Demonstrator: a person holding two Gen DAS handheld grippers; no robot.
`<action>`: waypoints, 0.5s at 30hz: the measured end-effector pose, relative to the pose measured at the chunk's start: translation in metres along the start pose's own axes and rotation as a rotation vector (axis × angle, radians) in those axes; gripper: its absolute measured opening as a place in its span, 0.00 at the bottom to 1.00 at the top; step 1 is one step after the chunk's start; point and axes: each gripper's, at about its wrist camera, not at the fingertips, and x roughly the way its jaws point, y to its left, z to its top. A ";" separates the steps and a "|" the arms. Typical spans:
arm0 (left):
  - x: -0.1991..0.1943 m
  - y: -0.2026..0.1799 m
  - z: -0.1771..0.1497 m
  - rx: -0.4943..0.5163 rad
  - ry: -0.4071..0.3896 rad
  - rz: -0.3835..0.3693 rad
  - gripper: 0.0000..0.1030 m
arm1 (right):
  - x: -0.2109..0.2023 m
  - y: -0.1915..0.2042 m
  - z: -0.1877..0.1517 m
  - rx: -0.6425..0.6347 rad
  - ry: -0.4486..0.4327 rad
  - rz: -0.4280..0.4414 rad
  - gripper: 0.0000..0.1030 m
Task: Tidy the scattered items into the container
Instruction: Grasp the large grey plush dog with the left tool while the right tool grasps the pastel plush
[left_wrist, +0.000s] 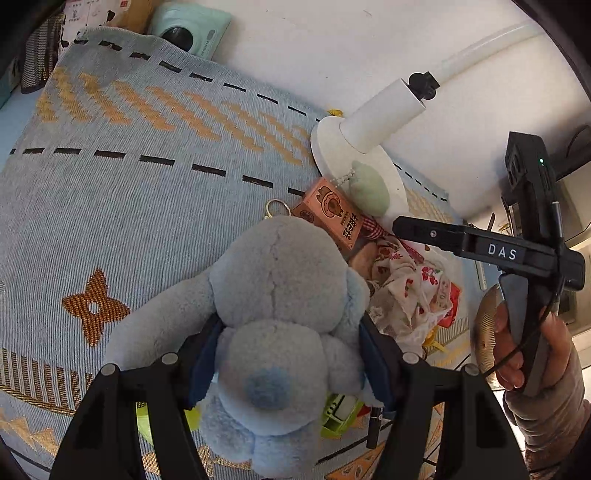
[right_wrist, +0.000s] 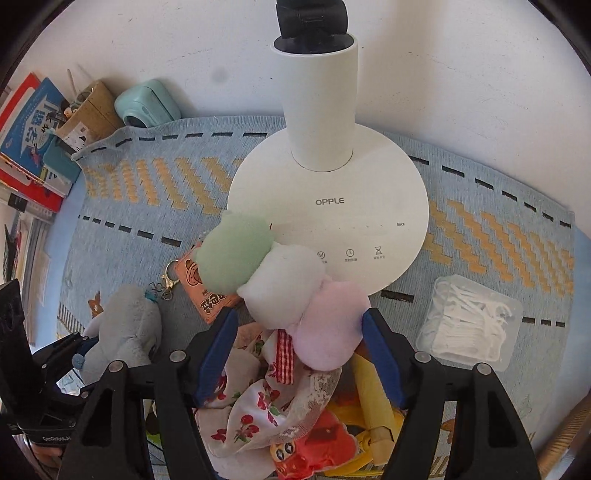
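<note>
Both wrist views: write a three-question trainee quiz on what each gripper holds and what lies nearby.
1. True or false: the left gripper is shut on the grey plush toy.
2. What sits between the right gripper's fingers?
A. the orange box
B. the pink end of the pastel plush string
C. the clear box of floss picks
3. Which brand word is printed on the white lamp base?

Key: 1 true; 2 B; 3 OPPLE.
</note>
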 end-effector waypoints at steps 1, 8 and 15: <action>0.000 -0.001 0.000 0.006 0.002 0.000 0.63 | 0.000 0.000 0.001 -0.005 -0.002 -0.001 0.74; 0.004 -0.004 0.001 0.016 0.011 0.022 0.71 | 0.010 0.004 0.006 -0.033 -0.001 -0.037 0.82; 0.009 -0.006 -0.011 0.064 -0.022 0.041 0.81 | 0.008 0.005 0.000 0.000 -0.072 -0.082 0.69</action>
